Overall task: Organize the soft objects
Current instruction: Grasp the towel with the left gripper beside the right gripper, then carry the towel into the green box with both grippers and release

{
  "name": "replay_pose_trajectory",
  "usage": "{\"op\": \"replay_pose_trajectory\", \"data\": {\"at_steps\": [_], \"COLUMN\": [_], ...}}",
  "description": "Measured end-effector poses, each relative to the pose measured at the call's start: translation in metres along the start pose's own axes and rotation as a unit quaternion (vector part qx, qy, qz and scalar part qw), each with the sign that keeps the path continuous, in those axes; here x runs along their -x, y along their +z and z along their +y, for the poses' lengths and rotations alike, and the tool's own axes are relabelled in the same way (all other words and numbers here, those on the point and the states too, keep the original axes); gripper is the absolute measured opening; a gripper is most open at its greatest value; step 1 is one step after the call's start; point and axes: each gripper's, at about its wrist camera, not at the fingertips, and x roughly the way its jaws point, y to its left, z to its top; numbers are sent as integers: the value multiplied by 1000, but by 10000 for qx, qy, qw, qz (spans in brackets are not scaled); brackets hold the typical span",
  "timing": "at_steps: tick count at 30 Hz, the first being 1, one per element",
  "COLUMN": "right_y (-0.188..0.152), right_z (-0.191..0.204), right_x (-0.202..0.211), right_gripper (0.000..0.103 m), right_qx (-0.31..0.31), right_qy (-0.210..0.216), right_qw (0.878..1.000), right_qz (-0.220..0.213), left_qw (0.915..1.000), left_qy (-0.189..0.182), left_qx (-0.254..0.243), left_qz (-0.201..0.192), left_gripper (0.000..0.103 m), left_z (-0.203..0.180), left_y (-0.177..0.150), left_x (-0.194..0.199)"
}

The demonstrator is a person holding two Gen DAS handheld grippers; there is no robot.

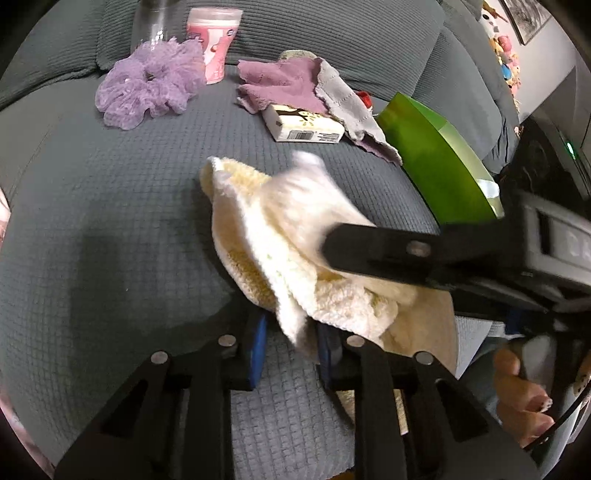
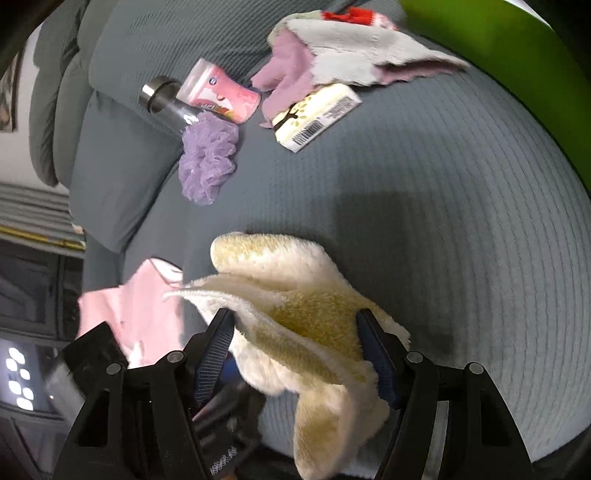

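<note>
Cream cloth (image 1: 295, 236) near centre on grey sofa cushion (image 1: 110, 206), draped over both claws. Left gripper (image 1: 291, 347) clamped on its near edge. Right gripper (image 2: 295, 350) jaws spread wide, cloth bunched between them, pads touching fabric but grip unclear. Purple scrunchie (image 1: 147, 88) far left.

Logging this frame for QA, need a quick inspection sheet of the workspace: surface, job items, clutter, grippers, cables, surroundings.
Surface: grey sofa cushion, textured cover.
Job's things: cream towel bunched and lifted; purple scrunchie; pink and grey cloth; pink fabric at the cushion edge.
Clutter: small box partly under the cloth; pink cup; clear bottle; green bag.
Grippers: left gripper closed on the towel's hanging edge; right gripper wide, towel between its fingers, grip unclear.
Cables: nothing seen.
Surroundings: sofa back cushions; wall picture.
</note>
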Motion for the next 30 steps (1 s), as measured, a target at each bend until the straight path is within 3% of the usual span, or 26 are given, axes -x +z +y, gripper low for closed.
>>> {"op": "replay_pose_trajectory", "data": {"at_steps": [5, 6, 8, 15, 22, 30], "right_y": [7, 8, 9, 12, 21, 28], "right_z": [12, 12, 12, 10, 36, 53], "right_x": [-10, -13, -18, -4, 44, 115], "right_gripper": [69, 62, 57, 42, 42, 42], "right_qx": [569, 701, 902, 1325, 1745, 2208], "right_qy": [-217, -306, -410, -102, 90, -187], "right_qw": [9981, 9969, 9949, 9909, 9805, 9567], "right_qz": [-125, -164, -183, -230, -898, -1889], "left_qw": [9999, 9998, 9998, 9996, 9945, 9844], "left_qy": [-148, -165, -144, -167, -39, -264], "left_qx": [15, 8, 17, 1, -491, -908], "left_qz": [-74, -91, -128, -248, -924, -1483], "left_gripper": [15, 14, 13, 10, 10, 10], "left_z": [-1, -1, -1, -7, -41, -93], "left_y": [2, 3, 5, 15, 38, 72], "left_x": [-2, -2, -3, -1, 28, 51]}}
